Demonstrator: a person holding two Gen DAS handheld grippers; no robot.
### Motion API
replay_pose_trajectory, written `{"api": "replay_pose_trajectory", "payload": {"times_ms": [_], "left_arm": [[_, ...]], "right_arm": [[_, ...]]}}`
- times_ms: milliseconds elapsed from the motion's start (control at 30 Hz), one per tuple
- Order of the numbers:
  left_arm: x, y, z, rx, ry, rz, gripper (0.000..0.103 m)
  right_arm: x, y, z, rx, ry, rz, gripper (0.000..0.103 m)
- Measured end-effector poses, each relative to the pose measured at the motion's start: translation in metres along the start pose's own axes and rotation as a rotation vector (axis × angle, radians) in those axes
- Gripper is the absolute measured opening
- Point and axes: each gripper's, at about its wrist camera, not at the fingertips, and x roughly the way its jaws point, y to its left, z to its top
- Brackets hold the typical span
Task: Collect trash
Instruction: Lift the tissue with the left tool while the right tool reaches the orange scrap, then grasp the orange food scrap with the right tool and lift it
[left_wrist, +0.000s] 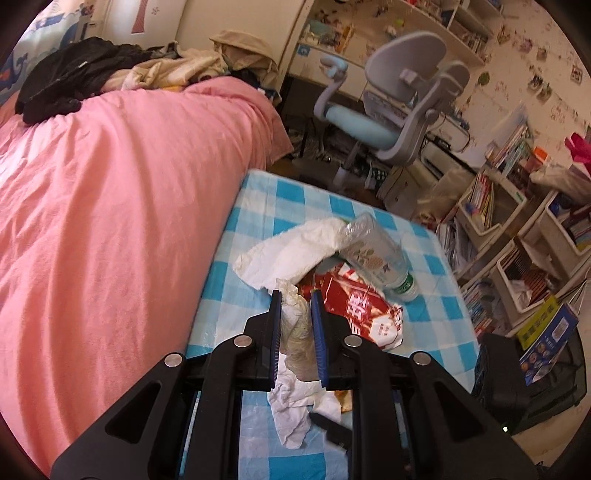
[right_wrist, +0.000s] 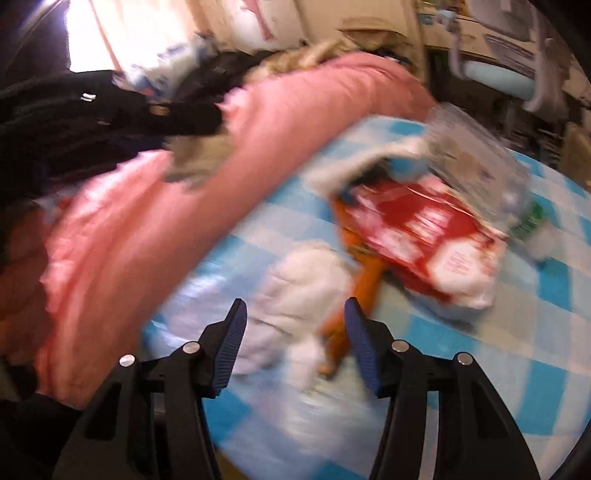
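Left gripper (left_wrist: 295, 295): jaws narrow, clamped on a crumpled tissue wad (left_wrist: 295, 325). The wad fills the gap between the blue pads, and its loose white tail hangs out below the jaws toward the checked cloth (left_wrist: 258, 206).

Ahead of our left fingertips, on the blue-and-white cloth: a bigger white tissue (left_wrist: 291, 251) just beyond and slightly left, a red-and-white snack wrapper (left_wrist: 362, 306) just right of the right pad, and a clear plastic bottle (left_wrist: 373, 254) lying tilted past the wrapper, green-labelled neck end to the right, base resting on the big tissue. Under the jaws, right of the hanging tail, sit a small orange scrap (left_wrist: 345, 400) and a dark flat object we can't identify.

Left of this gripper is a pink duvet (left_wrist: 110, 192) with dark clothes piled at its far end. Far ahead is a grey-and-blue desk chair (left_wrist: 399, 110); right of the cloth are storage bins full of books.

Right gripper (right_wrist: 293, 310): jaws roughly half open, pads touching nothing. The frame is heavily motion-blurred. Between and just beyond our fingertips lies a white tissue (right_wrist: 306, 291); an orange wrapper (right_wrist: 364, 280) runs past the right fingertip. Further ahead and right are the red wrapper (right_wrist: 417, 225), then the bottle (right_wrist: 480, 162). The pink duvet (right_wrist: 147, 214) is to this gripper's left. We can't tell from the blur whether the tissue touches the pads.
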Motion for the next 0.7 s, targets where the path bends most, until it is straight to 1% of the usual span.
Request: {"api": "replay_pose_trajectory", "payload": {"times_ms": [67,100,167,267,300,333,400,500,533,567,633,667,700], "left_arm": [[-0.004,0.004,0.001,-0.007,-0.006,0.001,0.015],[-0.005,0.007,0.001,-0.013,-0.006,0.0,0.015],[-0.006,0.008,0.002,-0.018,-0.007,-0.003,0.015],[-0.007,0.008,0.002,-0.014,-0.01,-0.01,0.015],[-0.007,0.007,0.003,-0.01,-0.009,-0.01,0.015],[-0.007,0.007,0.002,-0.008,-0.009,-0.009,0.015],[-0.006,0.007,0.002,-0.009,-0.007,-0.009,0.015],[-0.006,0.006,0.001,-0.009,-0.008,-0.008,0.015],[-0.006,0.006,0.001,-0.007,-0.007,-0.009,0.015],[-0.005,0.005,0.001,-0.004,-0.006,-0.008,0.015],[-0.004,0.004,0.0,0.001,-0.001,-0.007,0.015],[-0.002,0.003,-0.001,0.006,0.003,-0.006,0.015],[-0.001,0.002,-0.001,0.01,0.005,-0.004,0.015]], "right_arm": [[-0.005,0.007,0.001,-0.025,-0.035,-0.026,0.054],[-0.005,0.003,0.004,-0.014,-0.045,-0.057,0.054],[-0.006,-0.011,0.003,0.052,-0.05,-0.112,0.054],[-0.002,-0.034,0.0,0.16,-0.027,-0.172,0.053],[-0.004,-0.04,-0.001,0.188,-0.022,-0.176,0.051],[-0.002,-0.045,-0.002,0.214,-0.012,-0.177,0.046],[0.005,-0.046,-0.002,0.228,0.006,-0.17,0.045],[0.009,-0.042,-0.001,0.204,0.023,-0.168,0.043],[0.012,-0.04,0.0,0.193,0.033,-0.17,0.04],[0.013,-0.039,0.0,0.188,0.042,-0.17,0.033],[0.016,-0.042,-0.002,0.191,0.061,-0.165,0.025],[0.014,-0.043,-0.002,0.194,0.059,-0.157,0.022],[0.01,-0.043,-0.004,0.193,0.055,-0.156,0.021]]}}
